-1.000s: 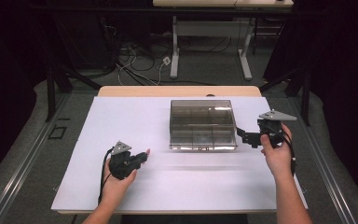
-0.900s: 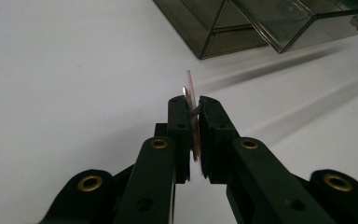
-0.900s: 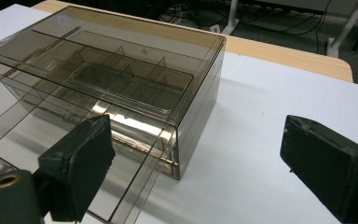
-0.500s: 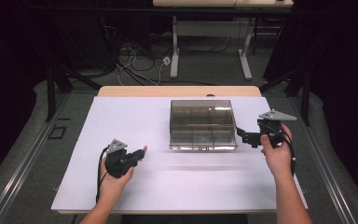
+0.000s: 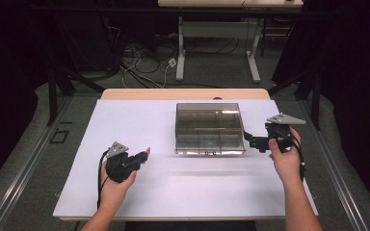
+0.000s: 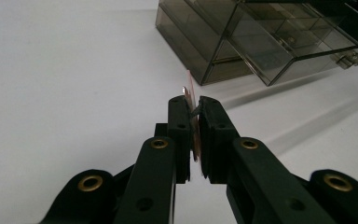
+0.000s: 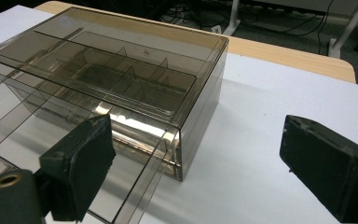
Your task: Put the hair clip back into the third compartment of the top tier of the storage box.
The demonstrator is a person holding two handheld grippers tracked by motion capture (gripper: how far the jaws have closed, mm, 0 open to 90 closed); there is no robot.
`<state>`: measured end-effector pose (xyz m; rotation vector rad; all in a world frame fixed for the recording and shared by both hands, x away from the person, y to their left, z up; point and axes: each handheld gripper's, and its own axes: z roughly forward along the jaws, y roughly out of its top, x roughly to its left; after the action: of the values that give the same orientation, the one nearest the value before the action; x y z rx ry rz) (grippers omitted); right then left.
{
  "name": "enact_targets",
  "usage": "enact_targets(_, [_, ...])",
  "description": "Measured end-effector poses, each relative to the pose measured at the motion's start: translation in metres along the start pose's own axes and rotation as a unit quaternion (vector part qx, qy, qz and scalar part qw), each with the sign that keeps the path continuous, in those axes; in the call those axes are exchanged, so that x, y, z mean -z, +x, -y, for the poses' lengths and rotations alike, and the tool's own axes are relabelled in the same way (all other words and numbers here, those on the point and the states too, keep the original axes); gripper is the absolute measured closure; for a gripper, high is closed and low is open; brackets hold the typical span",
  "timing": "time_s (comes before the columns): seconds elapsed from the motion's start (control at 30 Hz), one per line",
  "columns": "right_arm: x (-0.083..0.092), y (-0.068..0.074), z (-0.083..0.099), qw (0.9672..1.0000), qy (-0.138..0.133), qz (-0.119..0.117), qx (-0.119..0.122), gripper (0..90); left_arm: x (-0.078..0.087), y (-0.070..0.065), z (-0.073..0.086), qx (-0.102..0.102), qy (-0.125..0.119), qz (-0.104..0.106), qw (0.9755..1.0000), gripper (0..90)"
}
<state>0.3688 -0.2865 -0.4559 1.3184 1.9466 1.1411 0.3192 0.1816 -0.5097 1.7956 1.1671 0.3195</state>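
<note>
A smoky clear compartment box (image 5: 209,126) sits mid-table on the white cover (image 5: 125,120). Its lid (image 7: 74,116) looks raised at the front and casts a shadow on the cover. My left gripper (image 5: 143,155) is low over the cover, left of the box, and points toward it. In the left gripper view this gripper (image 6: 193,100) is shut on a thin flat pinkish piece (image 6: 189,88) that stands edge-up past the jaw tips. My right gripper (image 5: 248,141) is at the box's front right corner. In the right gripper view it (image 7: 196,140) stands wide open, its left finger (image 7: 81,163) beside the lid's edge.
The wooden table edge (image 5: 183,93) shows beyond the cover at the back. Desk legs (image 5: 180,53) and cables (image 5: 139,62) are on the floor behind. Bare cover stretches in front of the box between my two hands.
The left hand has shifted only slightly and still holds the thin piece. The right gripper has kept its place by the box.
</note>
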Motion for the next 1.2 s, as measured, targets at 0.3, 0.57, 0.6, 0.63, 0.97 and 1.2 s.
enact_targets(0.3, [0.002, 0.000, -0.001, 1.0000, -0.004, -0.001, -0.004, 10.1, -0.001, -0.007, -0.006, -0.007, 0.000, 0.005, 1.0000, 84.0])
enact_targets(0.57, [0.001, 0.000, -0.002, 1.0000, -0.005, -0.002, -0.001, 10.2, -0.005, -0.017, -0.011, -0.021, 0.010, 0.009, 0.9997, 84.0])
enact_targets(0.6, [0.001, 0.000, -0.002, 1.0000, -0.006, -0.002, 0.000, 10.1, -0.005, -0.018, -0.013, -0.024, 0.011, 0.009, 0.9996, 84.0])
enact_targets(0.63, [0.001, 0.000, -0.002, 1.0000, -0.006, -0.002, 0.001, 10.2, -0.006, -0.020, -0.014, -0.024, 0.012, 0.009, 0.9996, 83.9])
enact_targets(0.97, [0.001, 0.000, -0.002, 1.0000, -0.008, -0.001, -0.001, 10.2, -0.009, -0.031, -0.033, -0.044, 0.004, 0.015, 0.9989, 84.0])
enact_targets(1.2, [0.002, 0.000, -0.002, 1.0000, -0.007, -0.001, -0.002, 10.2, -0.014, -0.041, -0.048, -0.057, -0.003, 0.019, 0.9982, 84.0])
